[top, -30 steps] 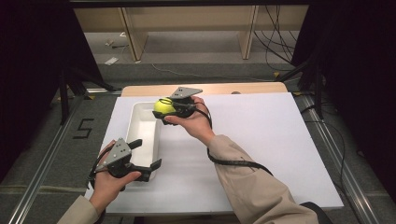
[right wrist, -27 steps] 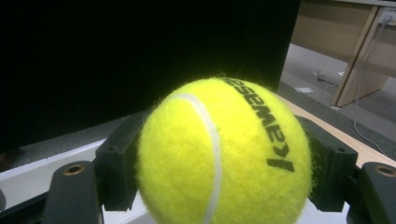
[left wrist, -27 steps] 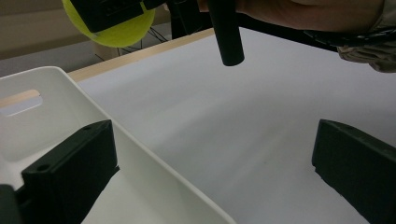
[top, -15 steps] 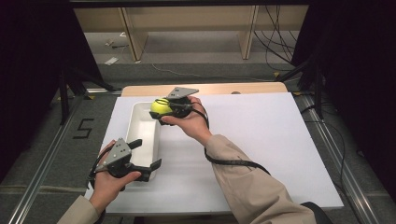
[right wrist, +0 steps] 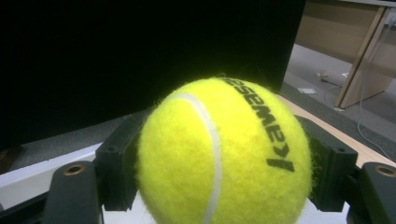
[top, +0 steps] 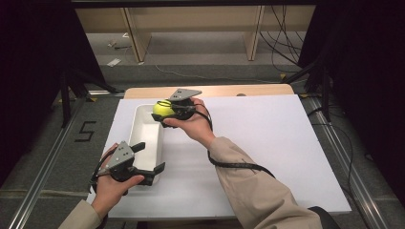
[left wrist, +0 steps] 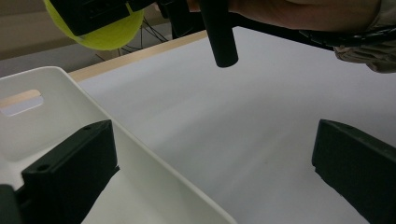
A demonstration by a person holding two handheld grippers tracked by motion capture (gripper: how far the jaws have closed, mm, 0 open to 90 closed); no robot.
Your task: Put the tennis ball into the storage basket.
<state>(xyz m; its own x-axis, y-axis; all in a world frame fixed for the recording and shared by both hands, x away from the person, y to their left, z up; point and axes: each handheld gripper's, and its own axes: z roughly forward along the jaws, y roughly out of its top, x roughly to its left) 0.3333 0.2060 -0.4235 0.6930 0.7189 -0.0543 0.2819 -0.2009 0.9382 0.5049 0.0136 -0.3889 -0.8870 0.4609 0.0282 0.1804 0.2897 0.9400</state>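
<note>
While our right gripper (top: 165, 113) hangs above the far end of the white bin (top: 143, 125), it is clamped on a yellow tennis ball (top: 163, 109), one black jaw pressed to each side of it. From the right gripper view the tennis ball (right wrist: 223, 158) bulges between the jaws, its white seam curving down the front and black lettering (upside down from here) running along its upper right.

We hold our left gripper (top: 149, 160) at the near end of the bin, jaws spread wide and holding nothing. From the left gripper view one jaw sits inside the bin (left wrist: 140, 164) and the other outside over the white tabletop (left wrist: 233, 116), so the bin's long wall runs between them. A handle slot shows in the bin's far wall. At the top of that view we see the ball (left wrist: 100, 28) and the right hand (left wrist: 299, 14) well above the tabletop.
</note>
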